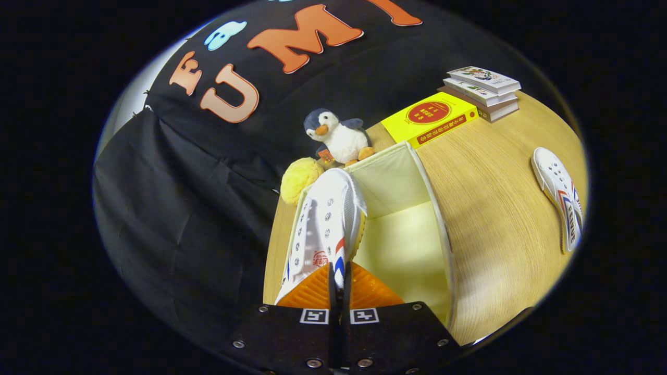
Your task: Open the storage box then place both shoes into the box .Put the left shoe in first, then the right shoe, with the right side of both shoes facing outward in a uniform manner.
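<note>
My gripper [338, 278] is shut on the side wall of a white canvas shoe [325, 229] with red and blue stripes. Both orange fingers [310, 294] pinch the thin canvas near the heel. The shoe hangs toe-forward over the near left part of the open cream storage box [440, 224], by its left wall. The box's pale inside floor shows to the right of the shoe. A second white shoe [560, 200] with the same stripes lies on its side on the wooden table [495, 208], well to the right of the box.
Beyond the box stand a plush penguin [338, 136] and a yellow fluffy ball [301, 178]. A yellow book [430, 119] and a stack of white books [484, 91] lie at the back right of the table.
</note>
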Action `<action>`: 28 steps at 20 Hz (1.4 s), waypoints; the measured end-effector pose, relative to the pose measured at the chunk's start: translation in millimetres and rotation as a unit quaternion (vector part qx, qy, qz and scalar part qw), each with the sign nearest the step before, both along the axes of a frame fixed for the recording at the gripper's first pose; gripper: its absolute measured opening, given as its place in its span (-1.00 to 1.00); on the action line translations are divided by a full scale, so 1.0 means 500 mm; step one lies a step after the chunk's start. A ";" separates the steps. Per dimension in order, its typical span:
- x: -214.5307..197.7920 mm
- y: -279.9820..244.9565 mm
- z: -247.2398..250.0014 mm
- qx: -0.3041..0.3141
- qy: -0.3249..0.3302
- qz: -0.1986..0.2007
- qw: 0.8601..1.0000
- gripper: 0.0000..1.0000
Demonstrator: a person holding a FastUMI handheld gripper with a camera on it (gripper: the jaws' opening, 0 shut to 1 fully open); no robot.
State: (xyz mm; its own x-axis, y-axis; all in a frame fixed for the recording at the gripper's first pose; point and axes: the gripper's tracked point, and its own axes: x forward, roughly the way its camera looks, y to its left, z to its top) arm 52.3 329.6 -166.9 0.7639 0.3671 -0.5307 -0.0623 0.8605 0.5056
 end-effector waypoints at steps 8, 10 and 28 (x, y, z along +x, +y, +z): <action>0.006 0.049 -0.069 -0.023 0.043 -0.006 0.999 -0.98; 0.013 0.054 -0.082 -0.034 0.049 -0.004 0.998 -0.94; -0.016 -0.143 0.133 -0.032 -0.062 -0.009 0.998 0.97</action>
State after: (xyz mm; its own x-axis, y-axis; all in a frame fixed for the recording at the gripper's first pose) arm 44.4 257.9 -100.5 0.8314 0.3213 -0.4535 -0.1055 0.8924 0.4388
